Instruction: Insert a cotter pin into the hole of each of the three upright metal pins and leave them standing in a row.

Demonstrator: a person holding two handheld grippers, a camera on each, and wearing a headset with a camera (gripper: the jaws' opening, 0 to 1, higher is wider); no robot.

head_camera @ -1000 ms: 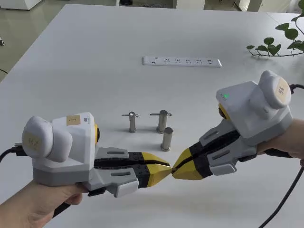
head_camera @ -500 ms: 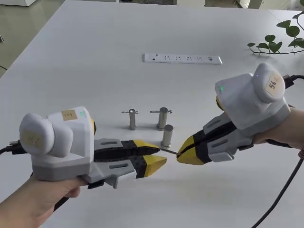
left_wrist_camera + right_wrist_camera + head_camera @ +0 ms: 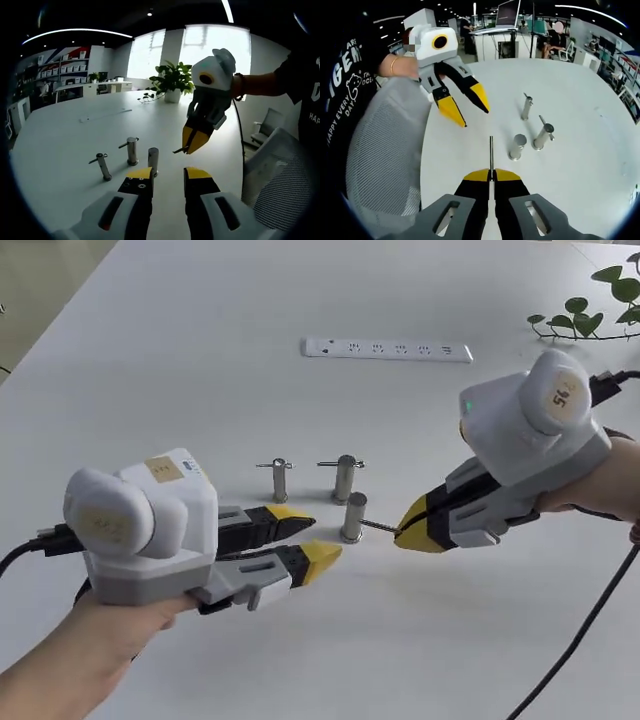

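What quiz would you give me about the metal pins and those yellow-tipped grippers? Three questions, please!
1. Choose one: the right hand-held gripper holds A) a cotter pin, B) a leaf, C) a power strip.
2. True or false: the left hand-held gripper is shut on the front metal pin.
3. How many metal pins behind it already carry cotter pins?

Key: 1 is A. 2 is false, because its jaws stand open, apart from the pin. 3 is two.
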